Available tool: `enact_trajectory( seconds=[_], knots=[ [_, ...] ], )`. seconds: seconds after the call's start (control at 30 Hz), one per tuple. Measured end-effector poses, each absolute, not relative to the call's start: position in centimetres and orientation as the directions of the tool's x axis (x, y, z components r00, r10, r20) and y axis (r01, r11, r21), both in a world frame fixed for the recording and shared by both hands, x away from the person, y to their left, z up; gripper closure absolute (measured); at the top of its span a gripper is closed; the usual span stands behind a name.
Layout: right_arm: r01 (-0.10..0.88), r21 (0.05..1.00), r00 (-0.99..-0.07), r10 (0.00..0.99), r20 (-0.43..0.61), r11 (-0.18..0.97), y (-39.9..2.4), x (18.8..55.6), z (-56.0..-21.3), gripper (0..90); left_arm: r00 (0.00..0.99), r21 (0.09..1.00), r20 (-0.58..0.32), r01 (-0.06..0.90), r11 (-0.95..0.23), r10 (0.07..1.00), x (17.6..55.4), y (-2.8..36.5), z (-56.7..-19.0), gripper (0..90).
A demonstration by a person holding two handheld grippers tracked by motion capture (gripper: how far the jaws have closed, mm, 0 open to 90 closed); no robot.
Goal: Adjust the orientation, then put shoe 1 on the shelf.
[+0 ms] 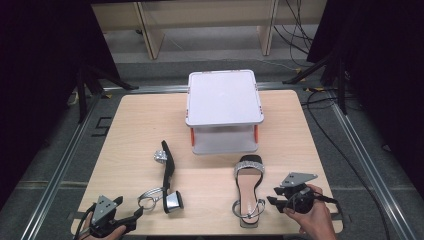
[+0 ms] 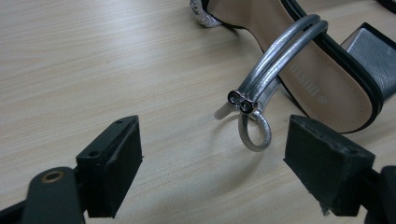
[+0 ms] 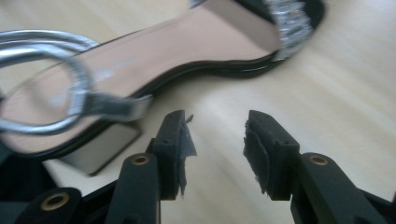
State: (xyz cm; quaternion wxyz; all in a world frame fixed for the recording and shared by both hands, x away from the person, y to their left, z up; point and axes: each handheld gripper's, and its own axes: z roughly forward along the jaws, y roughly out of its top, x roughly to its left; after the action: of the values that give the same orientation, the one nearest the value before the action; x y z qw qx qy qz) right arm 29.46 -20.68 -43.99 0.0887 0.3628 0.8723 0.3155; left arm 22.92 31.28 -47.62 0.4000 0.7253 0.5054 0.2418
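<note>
Two black block-heel sandals with silver straps lie on the wooden table (image 1: pixel 130 130). The left sandal (image 1: pixel 168 175) lies on its side, its silver ankle strap (image 2: pixel 280 51) looped toward my left gripper (image 1: pixel 136 214). That gripper (image 2: pixel 212 163) is open, its jaws wide apart just short of the strap's loop. The right sandal (image 1: pixel 248 187) stands upright on its sole, toe band toward the far side. My right gripper (image 1: pixel 274 196) sits just right of its heel. It is open (image 3: pixel 217 140) with nothing between the jaws, next to the right sandal (image 3: pixel 187 42) and its strap ring (image 3: pixel 70 93).
A white two-tier shelf (image 1: pixel 225 97) with orange posts stands at the table's far middle. Bare wood lies between the two sandals and along both sides. Metal rails and cables run on the floor around the table.
</note>
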Motion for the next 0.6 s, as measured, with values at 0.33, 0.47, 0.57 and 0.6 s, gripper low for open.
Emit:
enact_trajectory(
  seconds=[0.33, 0.47, 0.57, 0.6],
  knots=[
    [0.548, 0.644, -0.770, 0.623, 0.138, 0.534, -19.4, 27.9, -43.9, 58.5, 0.372, 0.826, -0.050, 0.537, -0.171, 0.927, 22.8, 31.4, -47.6, 18.5],
    [0.538, 0.661, -0.776, 0.614, 0.146, 0.523, -19.1, 28.2, -44.0, 59.7, 0.366, 0.830, -0.055, 0.534, -0.162, 0.929, 22.6, 31.4, -47.6, 18.5],
    [0.531, 0.674, -0.780, 0.608, 0.151, 0.514, -18.9, 28.4, -44.1, 61.1, 0.370, 0.823, -0.041, 0.539, -0.178, 0.928, 22.7, 31.5, -47.6, 18.5],
    [0.529, 0.680, -0.779, 0.608, 0.153, 0.507, -18.9, 28.4, -44.1, 61.9, 0.363, 0.827, -0.052, 0.538, -0.163, 0.930, 22.7, 31.4, -47.6, 18.5]
  ],
)
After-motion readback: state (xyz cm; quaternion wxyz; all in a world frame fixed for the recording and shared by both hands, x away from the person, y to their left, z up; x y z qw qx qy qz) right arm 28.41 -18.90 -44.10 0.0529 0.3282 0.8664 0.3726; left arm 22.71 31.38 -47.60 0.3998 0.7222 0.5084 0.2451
